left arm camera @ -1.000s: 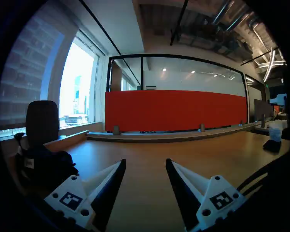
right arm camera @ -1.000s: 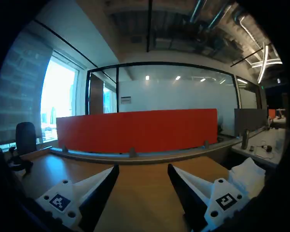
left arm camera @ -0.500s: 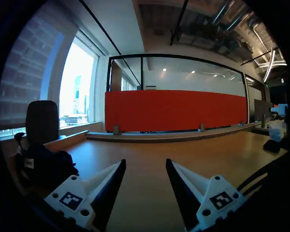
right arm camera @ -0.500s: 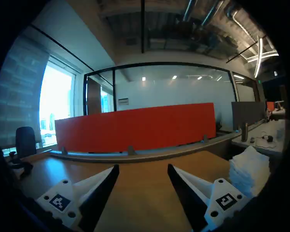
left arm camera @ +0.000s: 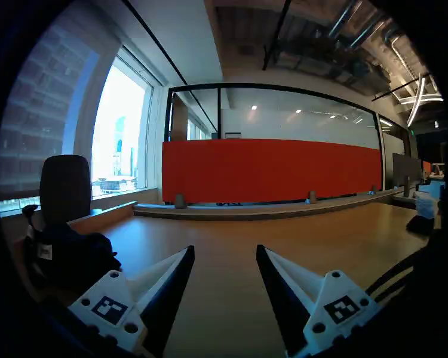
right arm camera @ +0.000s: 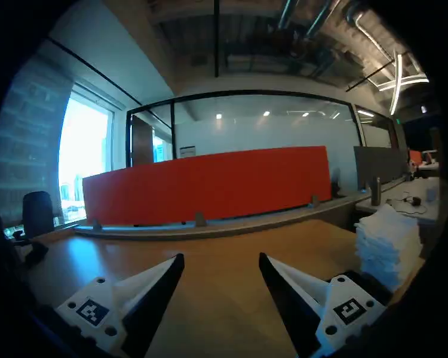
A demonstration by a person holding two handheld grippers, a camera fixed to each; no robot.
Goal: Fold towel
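**Towels lie right of both jaws**

Left gripper view: left gripper [left arm camera: 223, 249] wide open, empty, above the desk [left arm camera: 236, 235].
Right gripper view: right gripper [right arm camera: 221, 258] wide, empty. The towel stack [right arm camera: 386, 246] stands near, right of its jaws; likely this hand's reach.

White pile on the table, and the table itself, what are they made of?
The white pile looks like soft cloth, probably folded towels: it has stacked layered edges and a matte, slightly fuzzy surface. The table looks like wood or wood-look laminate: it is warm brown and smooth, with a soft sheen from the window light. I cannot tell which of the two.
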